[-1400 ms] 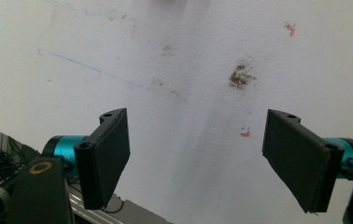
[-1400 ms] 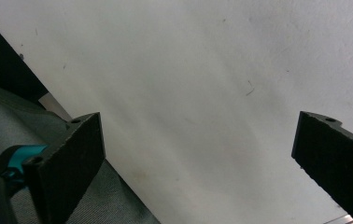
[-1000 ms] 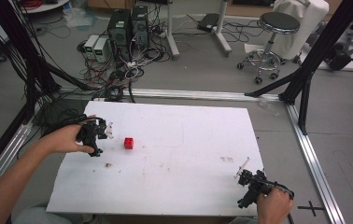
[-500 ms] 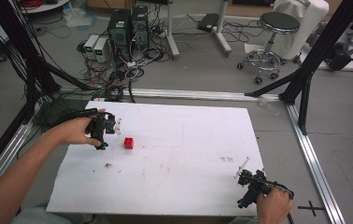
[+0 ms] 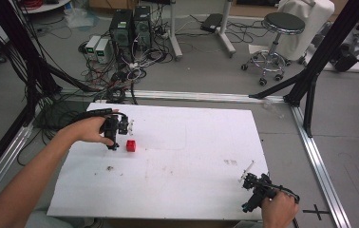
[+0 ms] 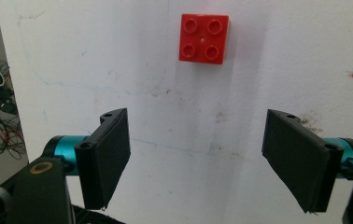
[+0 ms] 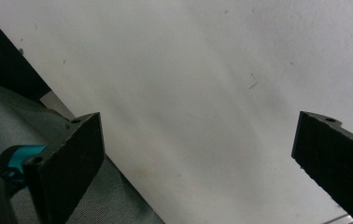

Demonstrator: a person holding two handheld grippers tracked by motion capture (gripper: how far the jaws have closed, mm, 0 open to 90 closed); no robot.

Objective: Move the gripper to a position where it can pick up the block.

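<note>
White rectangular counter spreads broad and mostly bare between metal floor rails. Left gripper hovers near the counter's far-left part, jaws spread wide and holding nothing. Right gripper sits at the near-right edge, jaws likewise wide and bare. Small red four-stud plastic brick lies just beside the left gripper, ahead of its jaws, untouched.
</note>
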